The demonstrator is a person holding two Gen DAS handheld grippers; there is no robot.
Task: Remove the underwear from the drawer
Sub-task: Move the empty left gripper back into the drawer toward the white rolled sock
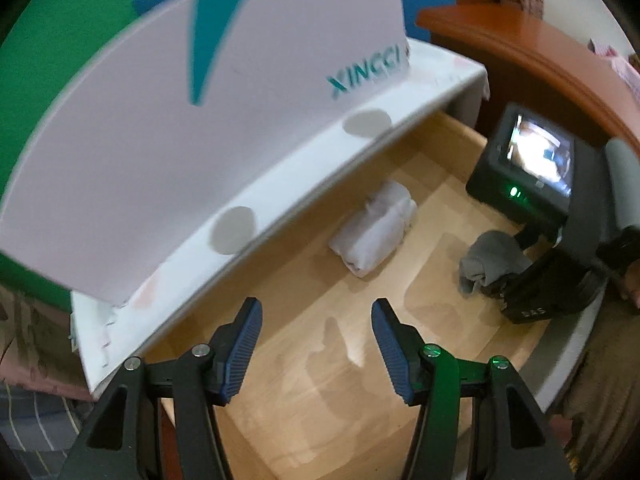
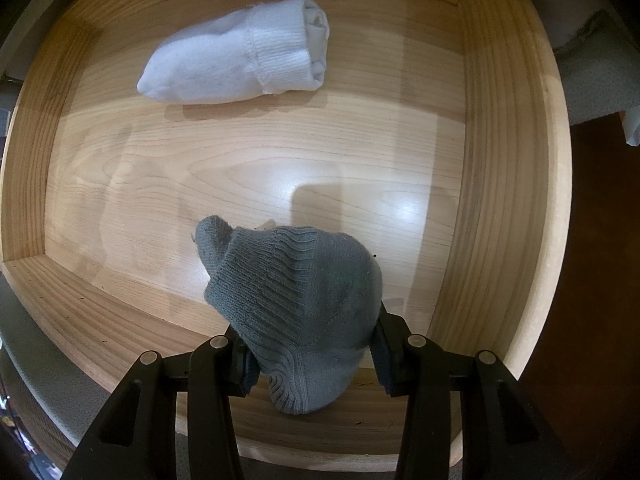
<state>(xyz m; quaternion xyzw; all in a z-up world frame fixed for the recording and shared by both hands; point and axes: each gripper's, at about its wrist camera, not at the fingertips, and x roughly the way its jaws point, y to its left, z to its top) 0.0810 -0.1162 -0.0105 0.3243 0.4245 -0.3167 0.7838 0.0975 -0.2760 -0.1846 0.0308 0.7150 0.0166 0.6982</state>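
The right tool [image 2: 312, 364] was squeezed shut on the grey sock bundle [image 2: 296, 312], low inside the drawer [image 2: 500, 160]. The white sock bundle [image 1: 374, 230] lay loose there. The left tool [image 1: 317, 344] was half open, holding nothing. So 2 bundles were not out. Only the left view showed the white board [image 1: 168, 140].

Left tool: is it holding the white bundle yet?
No. The left tool stands open over the bare drawer floor, and the white bundle lies untouched further in.
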